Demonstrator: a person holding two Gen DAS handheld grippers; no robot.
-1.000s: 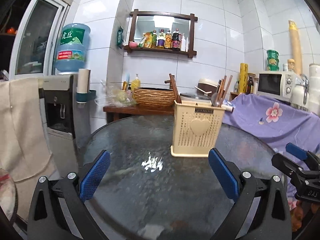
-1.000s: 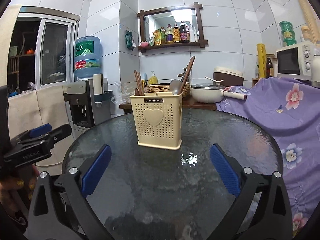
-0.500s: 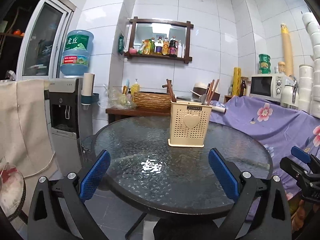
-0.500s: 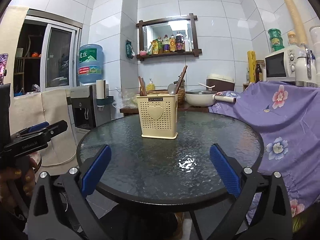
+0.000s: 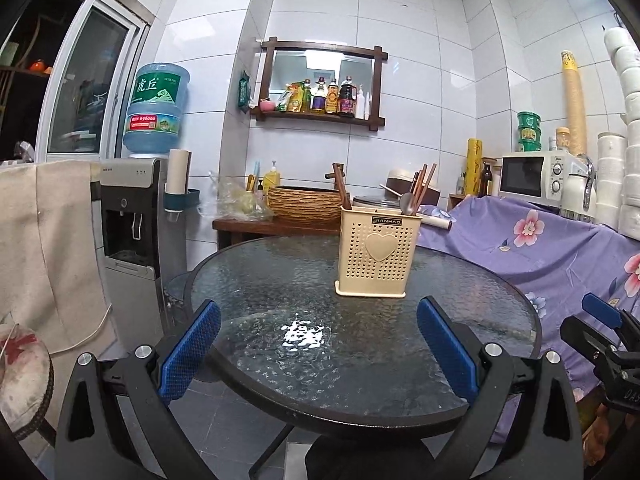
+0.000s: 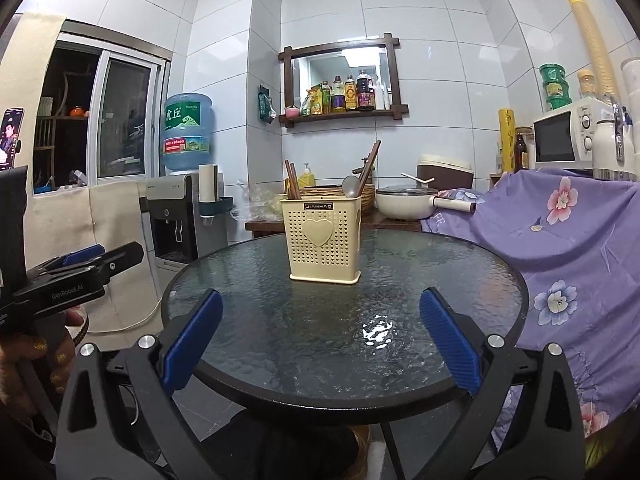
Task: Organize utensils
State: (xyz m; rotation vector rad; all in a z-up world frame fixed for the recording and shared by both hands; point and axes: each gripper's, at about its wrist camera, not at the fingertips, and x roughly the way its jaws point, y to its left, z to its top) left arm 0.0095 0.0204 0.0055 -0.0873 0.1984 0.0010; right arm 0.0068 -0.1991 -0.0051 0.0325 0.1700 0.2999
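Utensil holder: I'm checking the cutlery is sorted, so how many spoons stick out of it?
1: a grey spoon stands bowl up at the right end of the cream utensil holder on the glass table, beside brown chopsticks. Shorter ones may be hidden inside.

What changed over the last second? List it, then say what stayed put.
Both claws, left and right, pulled back from the utensil holder to the near edge of the glass table. Both stayed open and empty. The holder, chopsticks and spoon did not move.
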